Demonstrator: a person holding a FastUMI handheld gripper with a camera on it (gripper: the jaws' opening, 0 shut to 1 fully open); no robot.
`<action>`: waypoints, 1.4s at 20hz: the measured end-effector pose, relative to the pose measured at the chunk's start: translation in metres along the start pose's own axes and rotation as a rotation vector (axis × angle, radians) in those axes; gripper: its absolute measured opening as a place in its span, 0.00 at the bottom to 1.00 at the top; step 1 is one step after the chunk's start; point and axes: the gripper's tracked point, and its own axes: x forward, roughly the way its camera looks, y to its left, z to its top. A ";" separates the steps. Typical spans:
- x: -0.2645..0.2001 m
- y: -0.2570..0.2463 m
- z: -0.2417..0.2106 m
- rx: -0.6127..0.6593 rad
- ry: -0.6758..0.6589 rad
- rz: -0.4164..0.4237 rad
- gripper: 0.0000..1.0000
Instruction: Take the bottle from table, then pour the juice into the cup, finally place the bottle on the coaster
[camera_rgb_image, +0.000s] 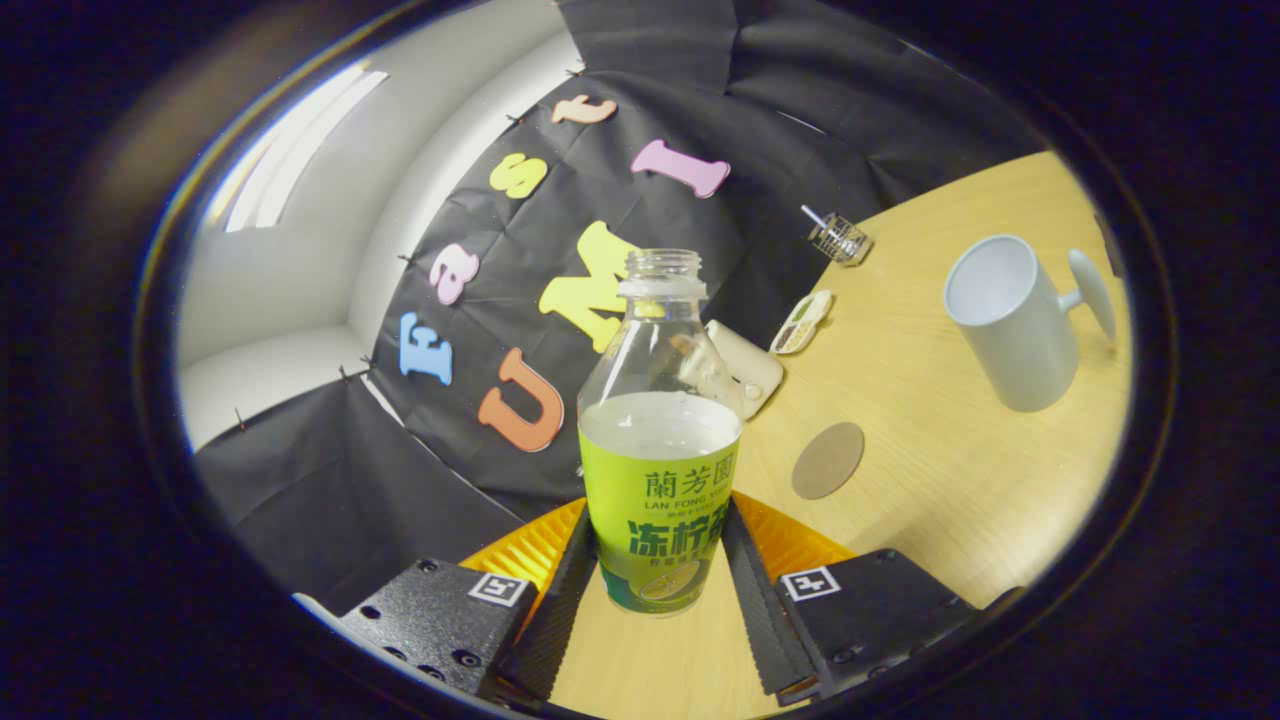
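The jaws (655, 560) are closed on the bottle (658, 440), one finger pressing each side of its labelled lower half, so the grip looks firm. The bottle has no cap and is roughly half full of pale juice. The scene is tilted, and whether the bottle's base rests on the desk (950, 480) or is just off it is hard to tell.

The cup (1010, 320) stands beyond the jaws toward the far right part of the desk, mouth open, handle on its far side. The round coaster (828, 460) lies flat between bottle and cup, just ahead of the jaws and near the bottle. A few small items sit along the desk's back edge by the cloth wall.

The step in hand seems to be carrying the bottle over to the cup. With the neck open, keep it upright on the way and move evenly so the juice does not slosh out. Bring the mouth over the cup's rim before tipping, then tilt slowly, keeping the squeeze steady so the thin plastic neither slips nor buckles
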 end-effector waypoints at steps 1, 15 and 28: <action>0.001 -0.002 0.003 0.036 -0.007 0.005 0.77; 0.009 -0.001 0.038 0.406 -0.083 0.023 0.77; 0.018 0.020 0.072 0.685 -0.163 0.092 0.76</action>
